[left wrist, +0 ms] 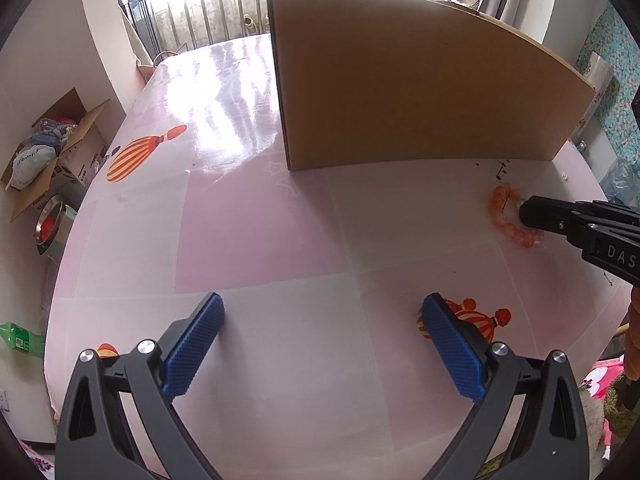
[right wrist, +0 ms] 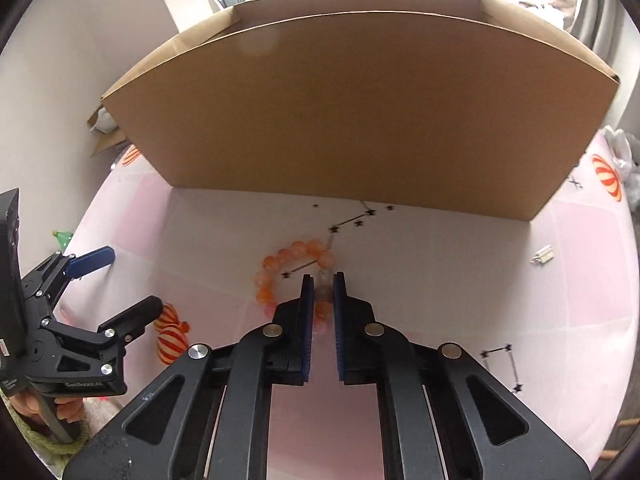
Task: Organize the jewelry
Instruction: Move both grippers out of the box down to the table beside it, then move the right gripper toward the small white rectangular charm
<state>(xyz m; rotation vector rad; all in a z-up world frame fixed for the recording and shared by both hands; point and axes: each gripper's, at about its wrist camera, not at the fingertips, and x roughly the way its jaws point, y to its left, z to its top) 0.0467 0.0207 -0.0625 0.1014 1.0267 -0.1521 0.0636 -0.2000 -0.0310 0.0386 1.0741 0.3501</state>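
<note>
An orange bead bracelet (right wrist: 280,268) lies on the pink table, in front of a tall cardboard box (right wrist: 360,120). My right gripper (right wrist: 323,280) is down on the bracelet's right side, its blue pads nearly closed around the beads and a pale bead there. The bracelet still rests on the table. In the left wrist view the bracelet (left wrist: 504,212) is at the far right with the right gripper (left wrist: 528,212) on it. My left gripper (left wrist: 320,308) is wide open and empty above the table's near middle; it also shows in the right wrist view (right wrist: 128,280).
The cardboard box (left wrist: 400,88) stands upright across the back of the table. A small silver item (right wrist: 543,256) lies on the table at right. The tablecloth (left wrist: 260,220) has printed orange balloons. An open carton with clutter (left wrist: 52,152) sits on the floor at left.
</note>
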